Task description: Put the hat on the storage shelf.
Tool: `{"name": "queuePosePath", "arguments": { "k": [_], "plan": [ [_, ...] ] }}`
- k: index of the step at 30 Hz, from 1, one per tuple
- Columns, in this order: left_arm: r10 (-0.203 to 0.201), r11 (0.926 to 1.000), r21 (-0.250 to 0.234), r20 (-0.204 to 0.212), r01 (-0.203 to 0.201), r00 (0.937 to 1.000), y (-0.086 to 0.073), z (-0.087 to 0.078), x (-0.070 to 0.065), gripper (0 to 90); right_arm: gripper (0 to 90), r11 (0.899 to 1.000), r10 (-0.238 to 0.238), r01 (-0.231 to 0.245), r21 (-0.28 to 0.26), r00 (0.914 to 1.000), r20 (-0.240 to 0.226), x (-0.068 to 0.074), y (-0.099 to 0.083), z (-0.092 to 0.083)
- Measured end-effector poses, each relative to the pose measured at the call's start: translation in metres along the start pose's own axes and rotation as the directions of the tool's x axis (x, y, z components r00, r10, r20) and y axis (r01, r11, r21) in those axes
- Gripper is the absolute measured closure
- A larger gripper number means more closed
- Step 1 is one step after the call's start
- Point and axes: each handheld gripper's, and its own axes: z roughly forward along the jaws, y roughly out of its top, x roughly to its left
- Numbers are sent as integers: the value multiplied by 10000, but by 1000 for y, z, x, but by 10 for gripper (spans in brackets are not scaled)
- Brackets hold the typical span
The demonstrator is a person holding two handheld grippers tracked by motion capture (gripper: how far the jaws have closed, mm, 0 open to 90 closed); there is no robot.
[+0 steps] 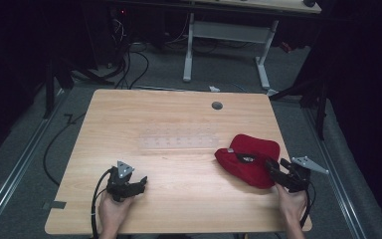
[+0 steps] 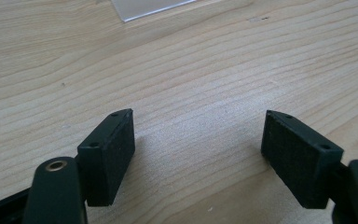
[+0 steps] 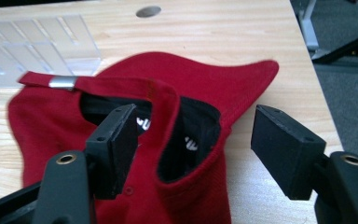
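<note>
Lying on the wooden table [image 1: 179, 119] toward its four-o'clock corner, a red cap [image 1: 251, 159] is seen crumpled, with part of its near edge covered by the right gripper [image 1: 277, 172] in the high view. Its shape is hard to read from above; in the right gripper view the black lining and some white lettering are exposed, though the words cannot be made out. A strap with a metal buckle [image 3: 61, 82] is pointed toward nine o'clock in that view, while what seems to be the brim is stretched toward two o'clock, so the long axis is run roughly from nine to two.

The right gripper's jaws are spread wide; a fold of the cap's rim is seen between them, but no pad can be seen pressing on it. The left gripper [image 1: 140, 183], resting at the table's seven-o'clock area, is likewise held wide apart over bare wood, with nothing gripped. A clear plastic sheet [image 1: 179, 139] is laid near the table's middle, its edges faint.
</note>
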Motion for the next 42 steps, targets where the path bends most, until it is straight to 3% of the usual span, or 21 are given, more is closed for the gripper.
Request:
{"name": "queuePosePath", "arguments": {
  "k": [12,22,26,32,42],
  "plan": [
    [-3,10000,-5,-8,3,10000,0,0,0,260,376,9961,681,-665,583,9973,-260,-11,-8,27],
    [-2,10000,-2,-7,2,10000,0,0,0,260,477,9929,809,-760,917,9955,-502,-11,-12,42],
    [0,10000,-2,-9,0,10000,0,0,0,260,608,9924,837,-805,932,9960,-309,-12,-12,42],
    [1,10000,-2,-9,-1,10000,0,0,0,260,727,9922,898,-870,897,9956,-268,-15,-15,40],
    [21,10000,-13,-23,-21,10000,0,0,0,259,773,9916,1109,-1083,709,9933,-337,-14,-15,38]
  ]
}}
